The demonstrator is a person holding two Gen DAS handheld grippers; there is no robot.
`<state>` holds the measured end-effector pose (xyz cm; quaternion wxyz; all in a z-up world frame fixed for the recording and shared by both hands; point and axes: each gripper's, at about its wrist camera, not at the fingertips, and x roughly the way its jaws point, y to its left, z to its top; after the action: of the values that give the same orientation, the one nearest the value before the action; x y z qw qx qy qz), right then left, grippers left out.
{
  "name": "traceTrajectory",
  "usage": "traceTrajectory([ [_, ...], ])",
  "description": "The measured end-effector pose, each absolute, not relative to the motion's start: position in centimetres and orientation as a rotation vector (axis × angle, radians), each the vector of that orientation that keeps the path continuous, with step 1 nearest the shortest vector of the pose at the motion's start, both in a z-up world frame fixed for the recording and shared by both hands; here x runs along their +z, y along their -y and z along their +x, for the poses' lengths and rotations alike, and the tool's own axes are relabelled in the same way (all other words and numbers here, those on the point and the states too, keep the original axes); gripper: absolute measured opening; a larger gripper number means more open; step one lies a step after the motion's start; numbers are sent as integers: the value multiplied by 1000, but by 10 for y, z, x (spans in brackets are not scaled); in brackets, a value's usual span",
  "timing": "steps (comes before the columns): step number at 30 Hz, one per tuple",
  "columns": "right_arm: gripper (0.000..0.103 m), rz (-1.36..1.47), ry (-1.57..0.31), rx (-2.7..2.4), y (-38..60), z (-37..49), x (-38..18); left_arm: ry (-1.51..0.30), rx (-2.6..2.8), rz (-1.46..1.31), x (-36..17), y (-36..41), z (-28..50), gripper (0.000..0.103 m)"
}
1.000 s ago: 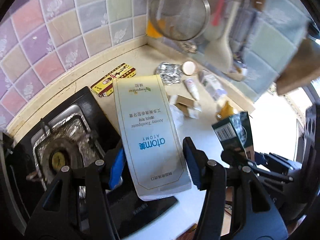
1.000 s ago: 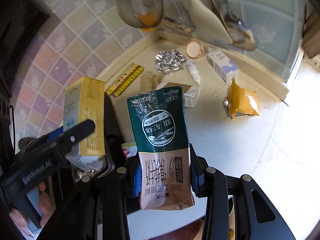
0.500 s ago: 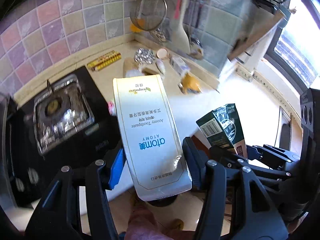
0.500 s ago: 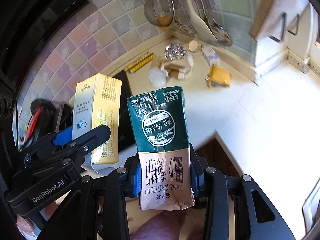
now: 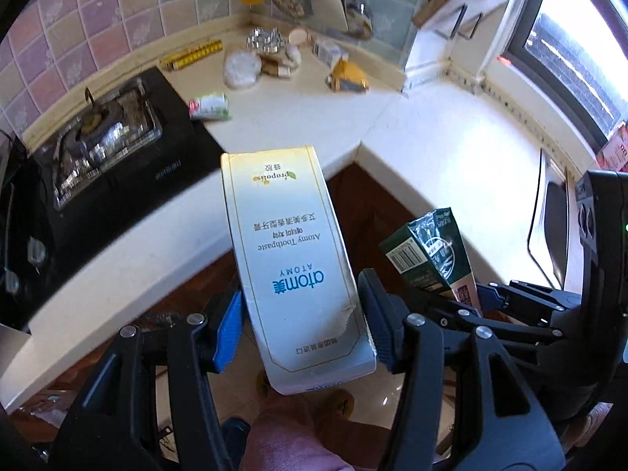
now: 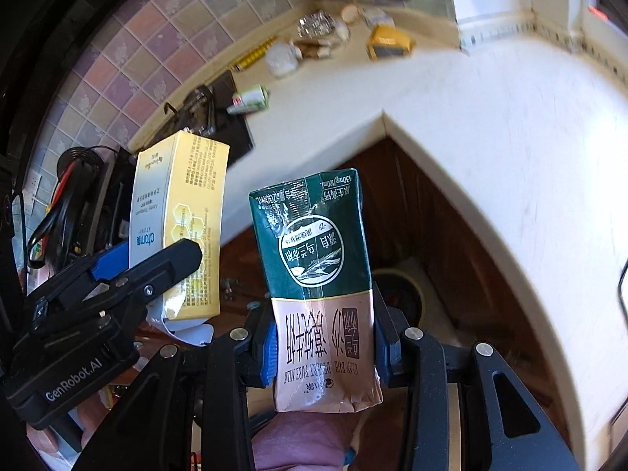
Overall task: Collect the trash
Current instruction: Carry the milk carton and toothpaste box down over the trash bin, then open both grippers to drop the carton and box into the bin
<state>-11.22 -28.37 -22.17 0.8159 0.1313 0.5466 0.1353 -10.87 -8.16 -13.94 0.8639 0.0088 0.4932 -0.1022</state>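
Observation:
My left gripper is shut on a white "atomy" toothpaste box, which sticks up between its blue pads. The right gripper is shut on a green and tan milk carton, also upright. Both are held side by side out past the inner corner of the pale counter, above the tiled floor. The right wrist view shows the left gripper with its toothpaste box on the left. The milk carton shows at the right of the left wrist view. More trash lies in the far counter corner.
In the corner lie a yellow packet, crumpled foil, a white wad, a long yellow box and a green-white packet. A black gas stove stands left. A dark round container sits low behind the carton.
Both grippers have pulled back and down from the counter with their boxes still gripped. The trash pile in the corner now looks much farther off, and the floor has come into view.

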Motion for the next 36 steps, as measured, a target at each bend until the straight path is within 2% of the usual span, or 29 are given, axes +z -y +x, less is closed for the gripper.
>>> traceTrajectory([
  [7, 38, 267, -1234, 227, 282, -130, -283, -1128, -246, -13, -204, 72, -111, 53],
  [23, 38, 395, -1455, 47, 297, -151, -502, -1385, -264, 28, -431, 68, -98, 53],
  [30, 38, 436, -1497, 46, 300, -146, -580, -1445, -277, 42, -504, 75, -84, 53],
  [36, 38, 438, -1519, 64, 294, -130, -625, -1459, -289, 49, -550, 78, -72, 54],
])
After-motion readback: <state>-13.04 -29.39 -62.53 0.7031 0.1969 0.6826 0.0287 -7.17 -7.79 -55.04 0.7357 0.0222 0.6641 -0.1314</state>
